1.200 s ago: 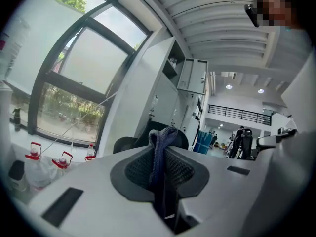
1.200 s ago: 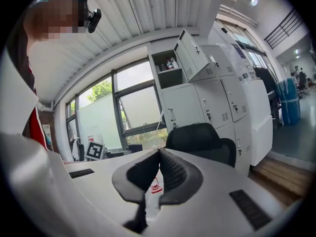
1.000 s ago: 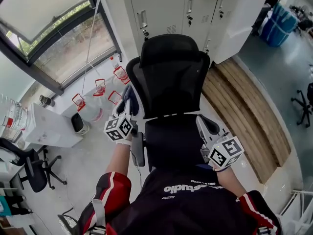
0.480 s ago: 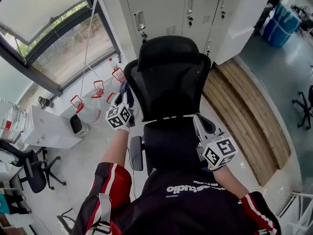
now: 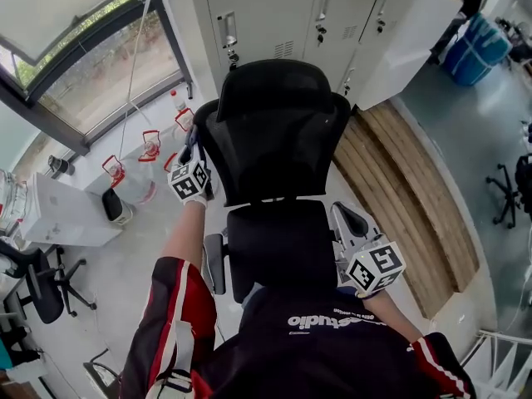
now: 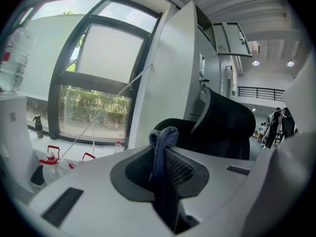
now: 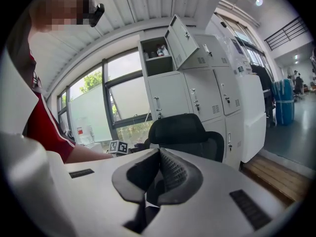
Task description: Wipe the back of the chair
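Left gripper has gone up and forward over the last second, from down by the left armrest to the left edge of the chair back. Right gripper has barely shifted and is parked low at the right side of the seat. Left jaws are clamped on a blue-grey cloth: one fold sticks up past the tips, the rest hangs down between the pads. Right jaws are closed on each other, nothing in them. Chair is straight ahead, seat towards me, back upright with the headrest on top, lockers close behind it and red-handled jugs on the floor to the left. Can't confirm cloth-to-mesh contact yet: in the left gripper view the back sits off to the right of the jaws, so I read this as lining up for the first pass. To do it well, I'd roll the wrist so the free fold faces the mesh, not the hard tips, which could snag. Light pressure only, since mesh probably gives. Sweep from the left edge across, in overlapping rows, top down. Keep the clamp firm so drag doesn't pull the cloth out. The chair will likely swivel or roll under side load, so bracing it with the right gripper looks sensible.
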Demonstrator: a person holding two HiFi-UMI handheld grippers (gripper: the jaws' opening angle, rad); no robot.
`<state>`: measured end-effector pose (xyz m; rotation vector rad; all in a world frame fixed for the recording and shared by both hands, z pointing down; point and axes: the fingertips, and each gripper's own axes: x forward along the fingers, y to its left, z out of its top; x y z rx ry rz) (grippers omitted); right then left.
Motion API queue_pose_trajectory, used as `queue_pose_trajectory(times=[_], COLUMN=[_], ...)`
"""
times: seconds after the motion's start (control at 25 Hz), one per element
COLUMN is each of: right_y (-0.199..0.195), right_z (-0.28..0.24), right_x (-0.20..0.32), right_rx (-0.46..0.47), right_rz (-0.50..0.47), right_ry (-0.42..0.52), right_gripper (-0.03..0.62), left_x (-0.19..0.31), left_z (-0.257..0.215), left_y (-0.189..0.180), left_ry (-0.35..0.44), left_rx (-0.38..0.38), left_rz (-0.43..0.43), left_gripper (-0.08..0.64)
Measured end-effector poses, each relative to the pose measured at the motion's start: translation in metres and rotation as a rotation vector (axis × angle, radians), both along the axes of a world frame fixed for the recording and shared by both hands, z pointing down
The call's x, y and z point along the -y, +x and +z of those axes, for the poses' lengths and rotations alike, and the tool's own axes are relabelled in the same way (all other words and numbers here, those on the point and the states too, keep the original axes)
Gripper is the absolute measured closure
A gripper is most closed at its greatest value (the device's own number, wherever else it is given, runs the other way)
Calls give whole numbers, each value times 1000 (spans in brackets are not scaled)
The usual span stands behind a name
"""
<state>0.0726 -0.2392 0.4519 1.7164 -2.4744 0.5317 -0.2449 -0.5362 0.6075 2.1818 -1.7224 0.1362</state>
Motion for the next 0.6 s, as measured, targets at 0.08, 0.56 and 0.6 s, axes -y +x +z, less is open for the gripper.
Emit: queue_pose_trajectory(times=[0.08, 0.56, 0.6], right_y=[7, 52, 57], right_z=[2, 5, 4], right_x=[2, 10, 9], right_rx=[1, 36, 39], right_rz=[-4, 46, 55], right_ry=[-7, -8, -6], right_gripper=[577, 577, 577], left_x=[6, 25, 24], left_z=[6, 17, 17], left_y=[5, 83, 91], left_ry=[-14, -35, -34], left_rx=[6, -9, -10], left_rz=[-12, 28, 34], left_gripper=[497, 497, 497])
